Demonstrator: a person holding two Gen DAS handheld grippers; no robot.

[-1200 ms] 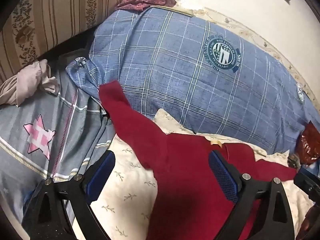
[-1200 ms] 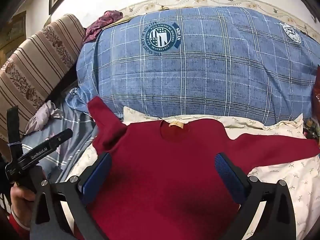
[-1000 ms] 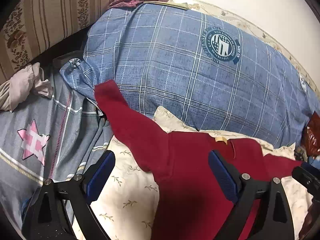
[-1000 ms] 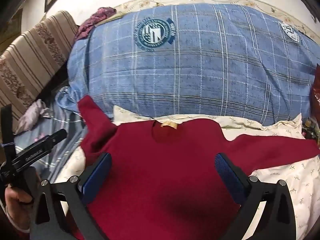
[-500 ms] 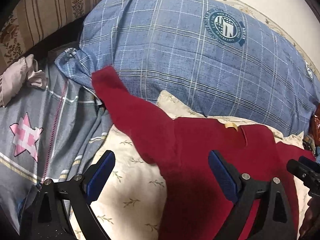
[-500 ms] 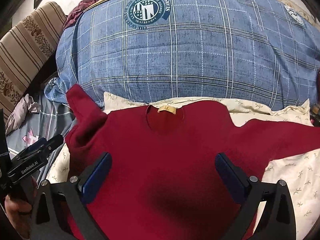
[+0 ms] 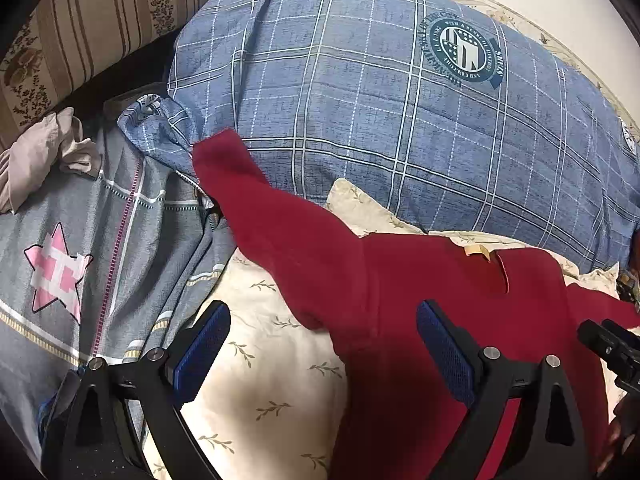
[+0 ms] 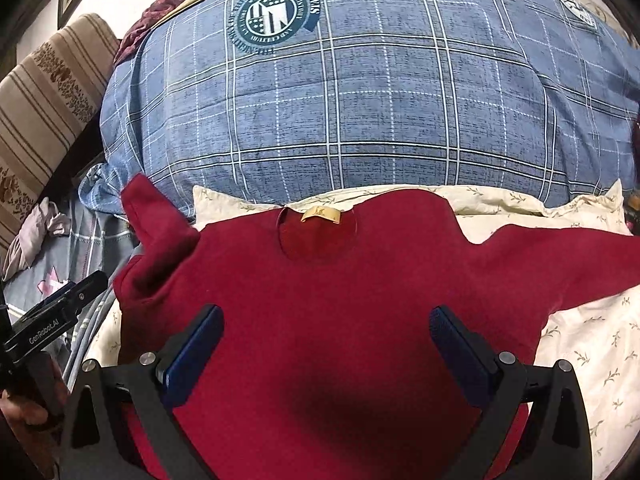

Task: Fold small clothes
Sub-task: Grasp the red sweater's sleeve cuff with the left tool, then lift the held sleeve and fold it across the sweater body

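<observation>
A dark red long-sleeved sweater (image 8: 332, 300) lies flat, front up, on a cream leaf-print sheet (image 8: 592, 344), its neck tag (image 8: 321, 215) toward the blue quilt. Its left sleeve (image 7: 256, 196) runs up onto the quilt's edge; the right sleeve (image 8: 568, 256) stretches out sideways. My left gripper (image 7: 320, 340) hovers open over the left shoulder and armpit, nothing between its blue pads. My right gripper (image 8: 326, 340) hangs open over the chest, also holding nothing. The sweater's hem is out of sight below both views.
A big blue plaid quilt (image 7: 400, 100) bulks behind the sweater. A grey cover with a pink star (image 7: 56, 272) and a crumpled beige garment (image 7: 36, 156) lie to the left. A striped cushion (image 7: 88, 24) stands at the back left. A hand (image 8: 24, 404) holds the left gripper.
Both grippers have come forward and lower over the sweater, which now fills more of each view. The sweater has not moved and both grippers stay open.
</observation>
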